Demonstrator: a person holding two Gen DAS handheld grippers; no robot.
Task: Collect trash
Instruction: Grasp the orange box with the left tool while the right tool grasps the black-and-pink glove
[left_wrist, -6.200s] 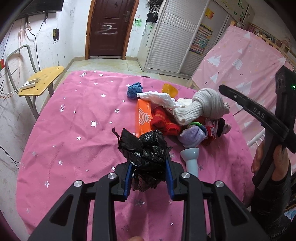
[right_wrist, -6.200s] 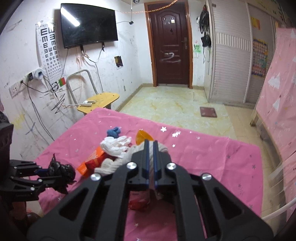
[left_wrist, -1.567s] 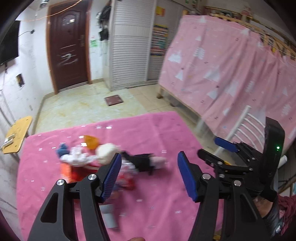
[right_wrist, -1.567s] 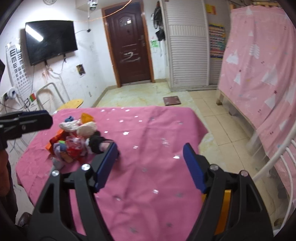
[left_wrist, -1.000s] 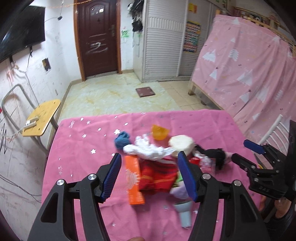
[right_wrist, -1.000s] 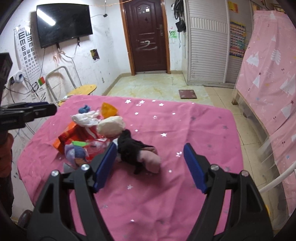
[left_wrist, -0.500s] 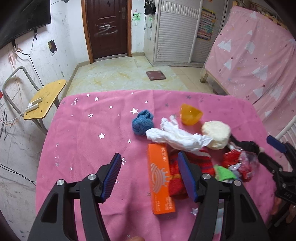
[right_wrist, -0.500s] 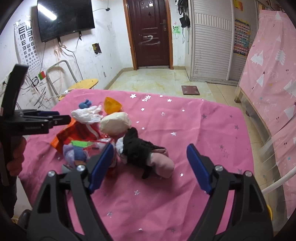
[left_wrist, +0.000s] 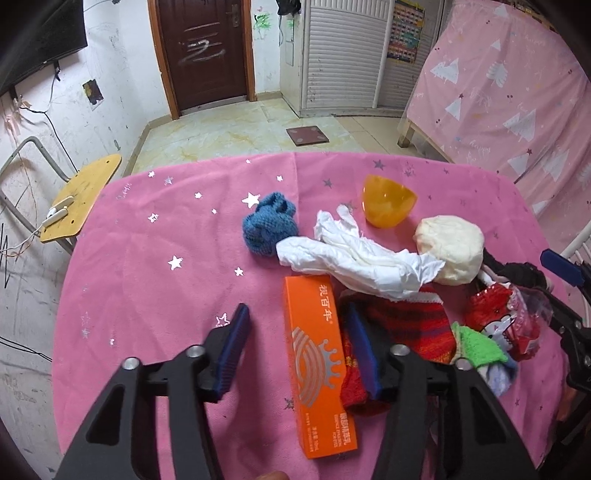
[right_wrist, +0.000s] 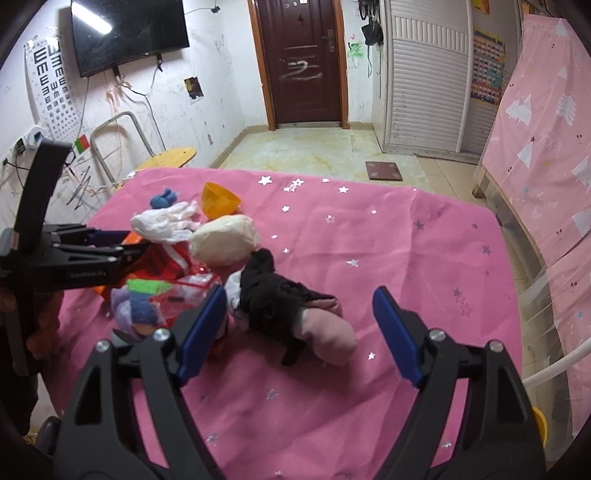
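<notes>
An orange carton (left_wrist: 317, 354) lies on the pink starred tablecloth (left_wrist: 155, 280). My left gripper (left_wrist: 299, 343) straddles it, its jaws closing; the left pad still stands clear of the carton. Beside the carton lie a red sock (left_wrist: 406, 325), crumpled white paper (left_wrist: 354, 258) and a red snack wrapper (left_wrist: 495, 321). My right gripper (right_wrist: 299, 332) is open around a black-and-pink sock bundle (right_wrist: 295, 310) without touching it. The left gripper (right_wrist: 85, 254) also shows at the left of the right wrist view.
A blue knit ball (left_wrist: 269, 229), an orange cup (left_wrist: 388, 201) and a cream ball (left_wrist: 450, 251) lie further back. A yellow chair (left_wrist: 81, 192) stands left of the table. A pink-curtained bed (right_wrist: 546, 177) is on the right.
My left gripper has sunk toward the table, and its jaws have narrowed around the orange carton. The right gripper has crept a little closer to the black-and-pink sock.
</notes>
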